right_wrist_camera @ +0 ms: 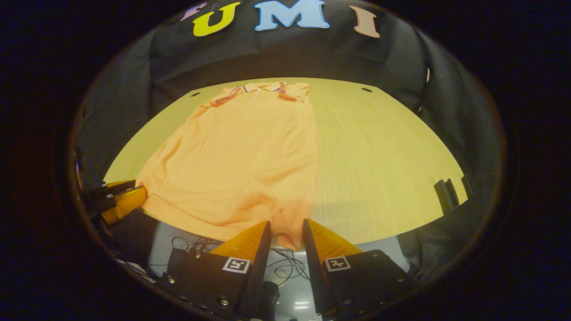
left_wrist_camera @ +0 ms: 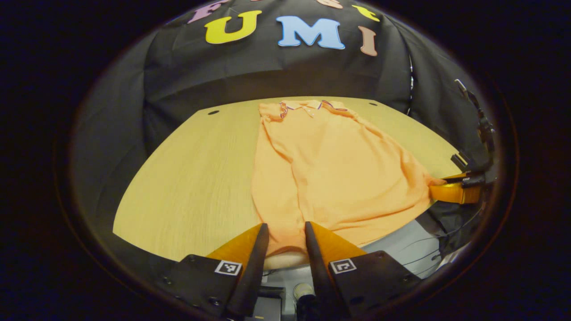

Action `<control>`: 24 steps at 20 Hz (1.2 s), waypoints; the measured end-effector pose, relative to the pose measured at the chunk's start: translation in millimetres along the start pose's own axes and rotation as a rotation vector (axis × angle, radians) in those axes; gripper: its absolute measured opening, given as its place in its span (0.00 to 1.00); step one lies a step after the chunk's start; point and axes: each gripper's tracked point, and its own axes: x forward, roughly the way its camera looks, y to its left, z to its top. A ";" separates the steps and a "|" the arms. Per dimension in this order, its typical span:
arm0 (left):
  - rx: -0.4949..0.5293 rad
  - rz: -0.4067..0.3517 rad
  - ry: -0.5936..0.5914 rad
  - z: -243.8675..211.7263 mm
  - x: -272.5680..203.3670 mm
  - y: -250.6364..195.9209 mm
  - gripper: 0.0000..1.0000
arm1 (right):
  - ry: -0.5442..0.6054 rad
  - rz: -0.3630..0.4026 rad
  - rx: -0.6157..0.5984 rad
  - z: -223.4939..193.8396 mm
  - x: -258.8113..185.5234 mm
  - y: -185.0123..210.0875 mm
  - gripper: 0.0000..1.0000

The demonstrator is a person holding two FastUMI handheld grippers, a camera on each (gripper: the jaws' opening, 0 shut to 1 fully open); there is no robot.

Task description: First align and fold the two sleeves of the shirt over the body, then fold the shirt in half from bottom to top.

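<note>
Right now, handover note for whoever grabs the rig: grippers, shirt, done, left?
Left gripper: fingers at the shirt's bottom hem, left corner; fabric sits between them, firm grip not certain.
Right gripper: same at the hem's right corner, which hangs between its fingers.
Shirt: on the table, collar at the far edge, hem at the near edge.
Done: sleeves look folded in; body is a narrow strip.
Left: carry the hem up to the collar, fold in half.

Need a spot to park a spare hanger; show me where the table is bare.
Bare table lies between the shirt and the left edge, and bare wood runs from the shirt to the right edge. The near edge is crowded: left tool and right tool at the hem.
</note>
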 end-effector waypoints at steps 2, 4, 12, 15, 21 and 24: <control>-0.023 0.004 -0.012 2.3 1.4 1.0 0.38 | 0.006 0.010 -0.015 1.5 2.3 0.7 0.44; -0.043 0.014 -0.011 3.0 1.9 0.8 0.17 | 0.007 0.045 -0.002 2.5 4.9 6.9 0.46; -0.061 0.085 0.047 4.3 3.6 -1.8 0.06 | 0.025 0.148 0.083 6.4 0.5 5.6 0.02; -0.133 0.090 0.066 8.7 -2.2 -5.4 0.06 | -0.029 0.174 0.090 23.5 -12.0 -0.4 0.02; -0.252 0.109 0.020 35.4 -16.8 -2.2 0.06 | -0.125 0.226 0.093 65.7 -44.8 0.7 0.02; -0.239 0.100 -0.009 57.7 -22.3 -4.5 0.06 | -0.168 0.239 0.090 91.3 -54.3 2.5 0.02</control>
